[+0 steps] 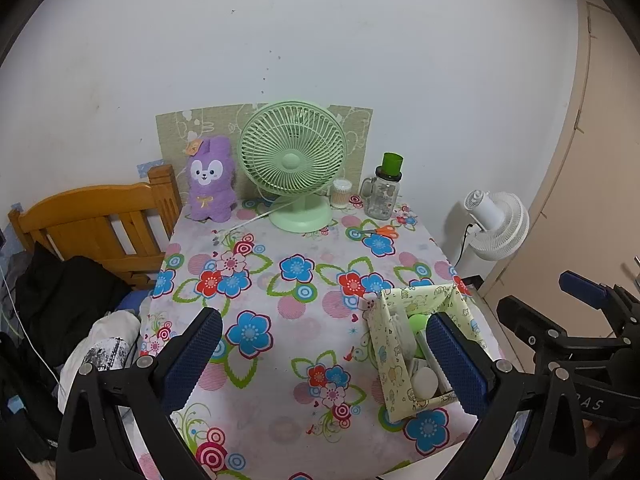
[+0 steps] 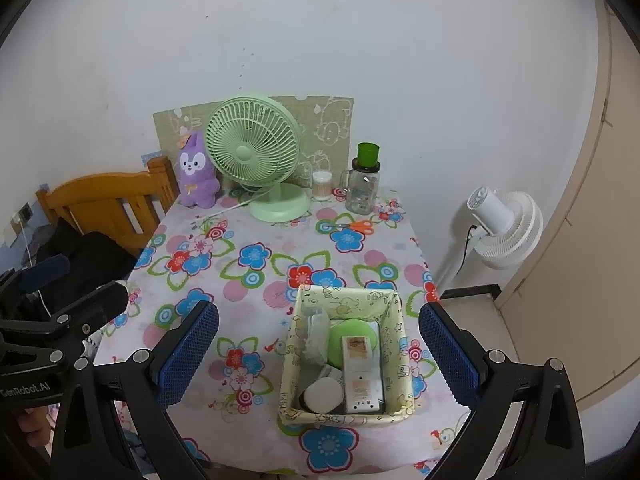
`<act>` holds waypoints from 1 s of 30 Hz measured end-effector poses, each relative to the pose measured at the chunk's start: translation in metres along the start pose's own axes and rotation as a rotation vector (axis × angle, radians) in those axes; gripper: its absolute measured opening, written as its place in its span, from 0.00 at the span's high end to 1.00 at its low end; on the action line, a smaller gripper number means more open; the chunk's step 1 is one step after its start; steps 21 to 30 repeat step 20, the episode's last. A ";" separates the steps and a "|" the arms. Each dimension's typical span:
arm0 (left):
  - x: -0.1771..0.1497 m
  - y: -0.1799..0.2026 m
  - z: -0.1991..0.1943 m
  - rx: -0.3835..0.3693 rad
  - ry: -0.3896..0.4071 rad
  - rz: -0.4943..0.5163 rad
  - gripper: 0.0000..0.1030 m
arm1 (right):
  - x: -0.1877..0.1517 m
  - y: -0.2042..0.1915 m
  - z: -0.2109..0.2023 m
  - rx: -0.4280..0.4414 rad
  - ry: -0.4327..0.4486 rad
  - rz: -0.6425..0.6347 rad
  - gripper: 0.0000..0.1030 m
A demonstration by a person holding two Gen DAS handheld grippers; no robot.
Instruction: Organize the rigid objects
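Two grippers, left gripper (image 1: 324,354) and right gripper (image 2: 319,352), are spread wide and hold nothing. Reach for the scissors (image 2: 357,225), then put them in the box (image 2: 345,293).

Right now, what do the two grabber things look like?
Both are black plastic with silver screws. The left gripper has two fingers faced with bumpy dark blue pads, and so does the right gripper with its fingers. White letters reading "GenRobot.AI" show on the left one's body in the right wrist view. No cables or sleeves show.
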State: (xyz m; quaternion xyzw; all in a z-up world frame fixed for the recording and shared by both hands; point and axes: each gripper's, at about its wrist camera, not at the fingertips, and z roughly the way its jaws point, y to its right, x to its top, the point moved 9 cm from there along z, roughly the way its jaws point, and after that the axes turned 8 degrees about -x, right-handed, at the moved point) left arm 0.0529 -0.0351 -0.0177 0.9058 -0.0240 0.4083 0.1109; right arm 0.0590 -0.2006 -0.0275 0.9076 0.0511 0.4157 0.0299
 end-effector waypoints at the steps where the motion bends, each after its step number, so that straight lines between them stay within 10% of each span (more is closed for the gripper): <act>1: 0.000 0.000 0.000 0.001 -0.001 0.004 0.00 | 0.000 -0.001 0.000 0.002 -0.005 0.004 0.02; 30: 0.009 -0.006 0.003 -0.019 -0.025 0.022 0.00 | 0.003 -0.010 0.003 -0.053 -0.057 0.047 0.02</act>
